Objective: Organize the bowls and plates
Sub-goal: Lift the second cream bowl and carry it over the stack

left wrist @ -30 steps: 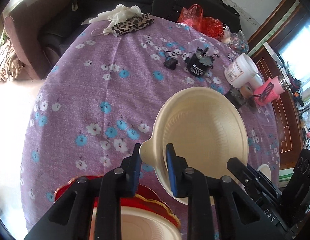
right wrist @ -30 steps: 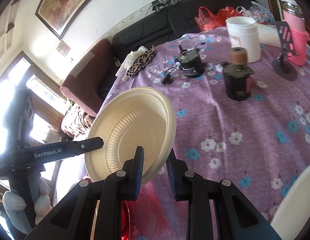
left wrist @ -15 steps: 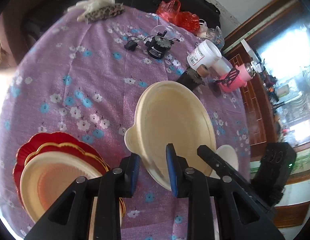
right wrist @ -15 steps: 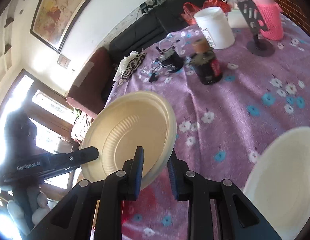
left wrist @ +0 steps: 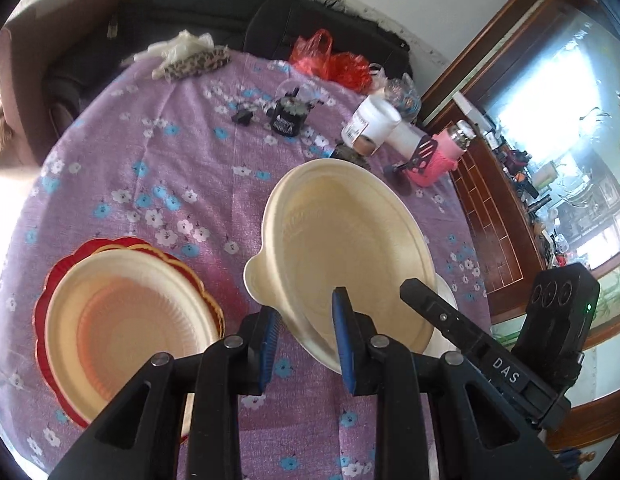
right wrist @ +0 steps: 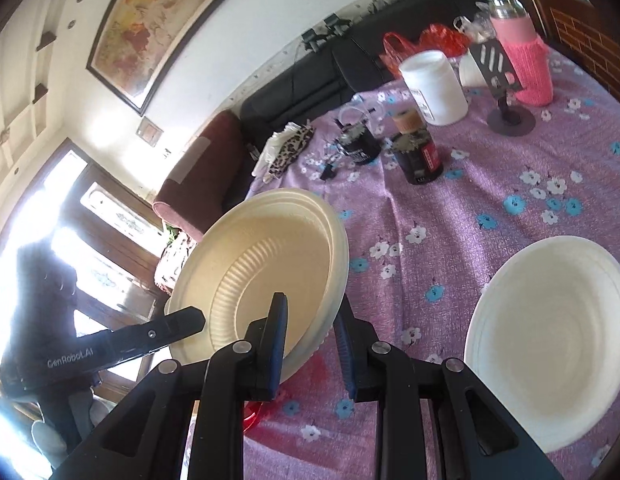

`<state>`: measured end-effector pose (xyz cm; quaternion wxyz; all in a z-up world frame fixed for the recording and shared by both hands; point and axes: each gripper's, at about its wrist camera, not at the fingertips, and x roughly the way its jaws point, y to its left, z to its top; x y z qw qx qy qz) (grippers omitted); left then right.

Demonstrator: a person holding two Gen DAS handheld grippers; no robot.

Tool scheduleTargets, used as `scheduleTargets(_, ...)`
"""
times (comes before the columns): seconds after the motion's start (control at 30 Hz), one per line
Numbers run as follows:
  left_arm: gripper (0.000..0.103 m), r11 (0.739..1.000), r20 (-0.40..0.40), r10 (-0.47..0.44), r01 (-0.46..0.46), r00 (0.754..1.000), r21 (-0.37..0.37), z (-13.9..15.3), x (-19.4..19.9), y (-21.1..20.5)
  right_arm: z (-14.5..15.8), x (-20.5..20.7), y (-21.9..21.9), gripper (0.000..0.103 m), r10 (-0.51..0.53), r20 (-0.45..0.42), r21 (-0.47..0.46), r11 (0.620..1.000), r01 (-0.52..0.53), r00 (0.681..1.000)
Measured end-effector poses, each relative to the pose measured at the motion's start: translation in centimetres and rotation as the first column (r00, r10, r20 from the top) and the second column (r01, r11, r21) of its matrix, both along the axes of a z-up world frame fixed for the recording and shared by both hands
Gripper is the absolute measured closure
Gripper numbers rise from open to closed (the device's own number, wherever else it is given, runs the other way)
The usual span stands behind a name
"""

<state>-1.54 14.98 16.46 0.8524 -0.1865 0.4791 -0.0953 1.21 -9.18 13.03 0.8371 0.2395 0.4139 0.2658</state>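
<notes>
Both grippers held 1 cream bowl between them, lifted clear of the table with its purple flowered cloth. The left gripper had its fingers narrowed onto the bowl's near rim, just beside a small tab on that rim. The right gripper pinched the opposite rim, 1 finger inside the bowl and 1 outside, so the bowl tilted toward its camera. Below and to the left in the left wrist view, another cream bowl sat on a red scalloped plate on the table. A white bowl rested on the cloth, near the right gripper. A white tub, a pink-sleeved bottle and a dark jar stood at the table's far side.
</notes>
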Motion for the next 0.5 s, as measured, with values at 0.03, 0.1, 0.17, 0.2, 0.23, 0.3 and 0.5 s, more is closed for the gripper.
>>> scheduleTargets(0.03,0.079,1.000,0.014,0.003,-0.003,1.000,-0.002,0.2,-0.6,0.2,0.3,-0.4,0.2,0.077,0.003,0.011,-0.001,1.000,-0.003,1.000)
scheduleTargets(0.1,0.079,1.000,0.046,0.011,-0.010,0.999,-0.010,0.6,-2.0,0.7,0.8,-1.2,0.6,0.077,0.013,0.031,-0.006,1.000,-0.013,0.999)
scheduleTargets(0.17,0.079,1.000,0.073,0.019,-0.018,0.997,-0.015,1.0,-3.2,1.3,1.3,-2.1,1.2,0.077,0.029,0.050,-0.008,1.000,-0.029,0.998)
scheduleTargets(0.2,0.079,0.999,0.086,0.027,-0.026,0.996,-0.020,1.1,-3.7,1.6,1.7,-2.6,1.6,0.077,0.042,0.063,-0.011,0.999,-0.041,0.997)
scheduleTargets(0.23,0.079,0.999,0.101,0.038,-0.035,0.994,-0.030,1.2,-4.4,2.2,1.8,-2.9,2.0,0.077,0.049,0.071,-0.014,0.999,-0.048,0.996)
scheduleTargets(0.3,0.079,0.997,0.123,0.066,-0.060,0.990,-0.053,1.2,-5.6,3.1,2.1,-3.6,3.1,0.077,0.071,0.090,-0.026,0.997,-0.069,0.993)
scheduleTargets(0.5,0.079,0.985,0.173,0.165,-0.152,0.971,-0.086,0.7,-8.7,6.1,2.1,-5.0,6.5,0.077,0.141,0.112,-0.066,0.989,-0.134,0.984)
